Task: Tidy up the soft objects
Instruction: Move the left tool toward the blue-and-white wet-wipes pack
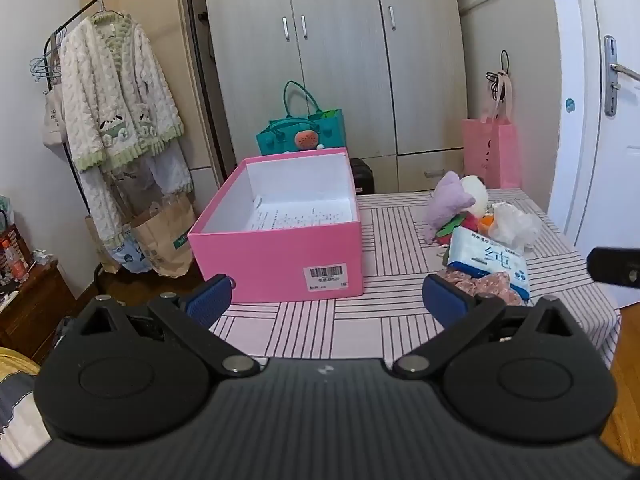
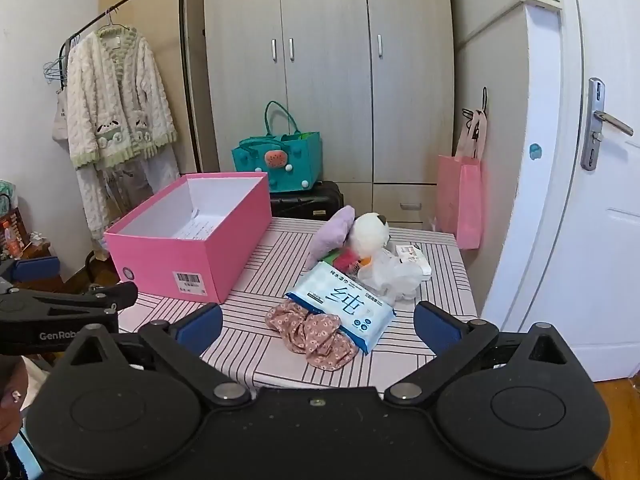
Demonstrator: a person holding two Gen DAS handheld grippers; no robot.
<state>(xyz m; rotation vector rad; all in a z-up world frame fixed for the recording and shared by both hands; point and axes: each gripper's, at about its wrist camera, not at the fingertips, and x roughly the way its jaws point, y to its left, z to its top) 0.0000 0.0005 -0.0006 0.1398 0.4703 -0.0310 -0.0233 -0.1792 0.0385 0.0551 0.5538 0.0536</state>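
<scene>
1. My left gripper (image 1: 326, 294) hung released above the near edge of the striped surface (image 1: 360, 320), its blue ribbed pads spread wide with nothing between them.
2. My right gripper (image 2: 318, 326) was likewise spread and empty, low over the near edge of the surface.
3. The pink box (image 2: 192, 256) stood open on the left, rigid card with a white lining and a barcode label.
4. The soft objects lay heaped on the right: a crumpled floral scrunchie (image 2: 312, 332) nearest, partly tucked under a glossy wipes pack (image 2: 344, 300).
5. Behind it sat a purple plush (image 2: 332, 236) and a white plush (image 2: 370, 232), touching, beside a crinkled white mesh sponge (image 2: 396, 276).
</scene>
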